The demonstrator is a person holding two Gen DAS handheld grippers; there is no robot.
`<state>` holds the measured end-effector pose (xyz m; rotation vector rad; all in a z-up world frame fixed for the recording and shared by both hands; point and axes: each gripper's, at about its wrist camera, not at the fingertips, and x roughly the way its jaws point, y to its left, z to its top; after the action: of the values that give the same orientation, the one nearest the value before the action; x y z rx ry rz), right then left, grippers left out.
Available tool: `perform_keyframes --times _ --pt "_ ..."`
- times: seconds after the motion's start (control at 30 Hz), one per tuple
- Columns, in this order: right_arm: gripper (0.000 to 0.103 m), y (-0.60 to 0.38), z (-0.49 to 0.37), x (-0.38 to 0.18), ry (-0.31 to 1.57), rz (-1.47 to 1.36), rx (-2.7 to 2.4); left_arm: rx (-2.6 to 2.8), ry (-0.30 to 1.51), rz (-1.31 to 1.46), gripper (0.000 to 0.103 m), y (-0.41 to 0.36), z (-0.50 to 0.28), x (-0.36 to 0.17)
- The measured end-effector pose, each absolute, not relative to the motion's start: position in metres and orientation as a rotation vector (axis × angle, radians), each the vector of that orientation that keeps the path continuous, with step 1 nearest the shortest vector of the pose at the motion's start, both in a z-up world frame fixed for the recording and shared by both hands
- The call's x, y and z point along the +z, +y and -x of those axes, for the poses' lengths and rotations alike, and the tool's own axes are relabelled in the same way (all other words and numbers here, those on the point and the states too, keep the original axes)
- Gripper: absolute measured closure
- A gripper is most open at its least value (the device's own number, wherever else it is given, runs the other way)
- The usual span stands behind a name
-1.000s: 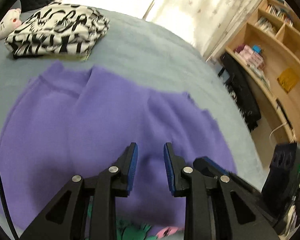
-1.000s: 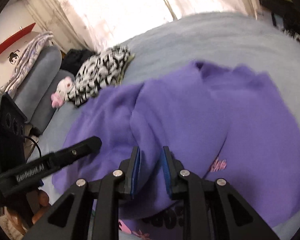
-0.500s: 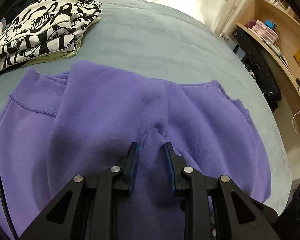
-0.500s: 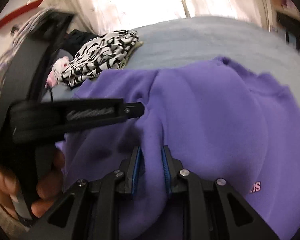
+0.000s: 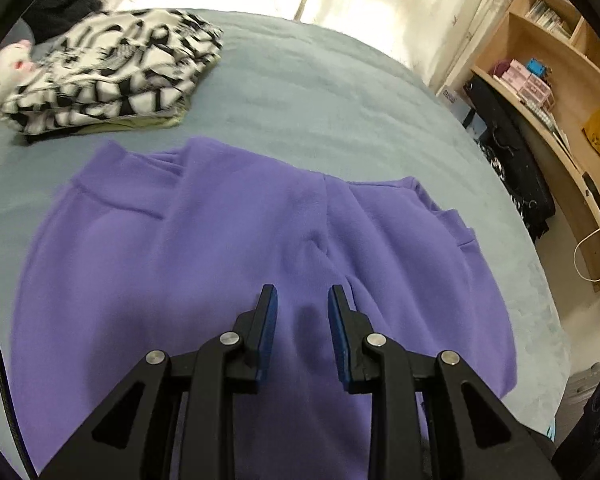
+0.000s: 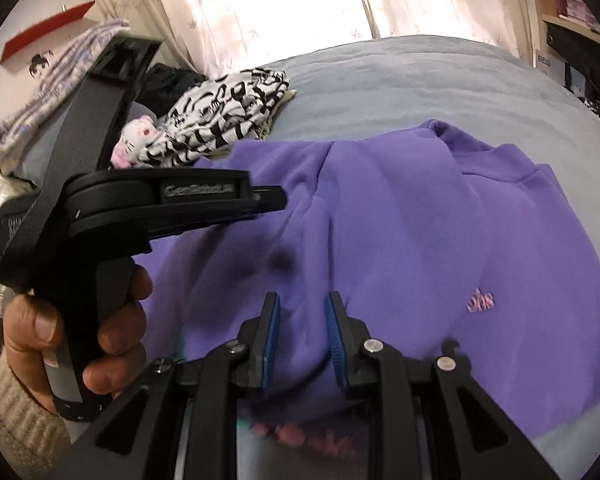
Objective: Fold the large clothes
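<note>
across the soft grey bed [image 5: 340, 92] lies a purple fleece sweatshirt [image 5: 204, 248], folded into a rounded slab with ribbed hems at its far edge. behind it sits a folded black-and-white patterned stack [image 5: 112, 72]. the left gripper [image 5: 302, 308] hangs just above the fleece, jaws slightly apart, seemingly gripping nothing. the right gripper [image 6: 300, 312] has a raised purple fold between its opening jaws; whether the pads press it is unclear.

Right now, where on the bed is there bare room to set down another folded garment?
Bare grey bedspread lies beyond the purple sweatshirt, between the folded black-and-white patterned clothes and the bed's right edge. The near side is crowded: sweatshirt and both grippers.
</note>
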<state>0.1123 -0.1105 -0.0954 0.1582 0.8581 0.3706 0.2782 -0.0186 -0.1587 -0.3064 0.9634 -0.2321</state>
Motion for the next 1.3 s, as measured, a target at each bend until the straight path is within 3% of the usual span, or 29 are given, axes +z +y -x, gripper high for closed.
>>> perform_keyframes --times 0.1,0.2,0.4,0.63,0.87,1.03,1.3 --pt "0.078 -0.114 -0.094 -0.085 0.840 -0.165 0.378 -0.186 0.935 0.328 0.076 -0.002 -0.247 -0.143" --pt "0.078 -0.111 -0.074 -0.076 0.816 -0.154 0.385 -0.146 0.930 0.378 0.065 0.020 -0.213 -0.136" --pt "0.078 -0.103 -0.042 -0.072 0.812 -0.133 0.404 -0.122 0.931 0.389 0.063 0.048 -0.149 -0.132" --pt "0.079 -0.090 -0.015 -0.074 0.810 -0.096 0.411 -0.142 0.982 0.447 0.060 0.061 -0.097 -0.163" --pt "0.081 -0.079 -0.003 -0.079 0.777 -0.038 0.406 -0.225 1.061 0.685 0.060 0.082 -0.089 -0.212" --pt "0.092 -0.071 -0.006 -0.084 0.775 -0.013 0.402 -0.251 1.031 0.828 0.060 0.098 -0.097 -0.235" --pt "0.094 -0.062 -0.029 -0.083 0.741 -0.004 0.376 -0.234 0.952 0.924 0.060 0.117 -0.134 -0.262"
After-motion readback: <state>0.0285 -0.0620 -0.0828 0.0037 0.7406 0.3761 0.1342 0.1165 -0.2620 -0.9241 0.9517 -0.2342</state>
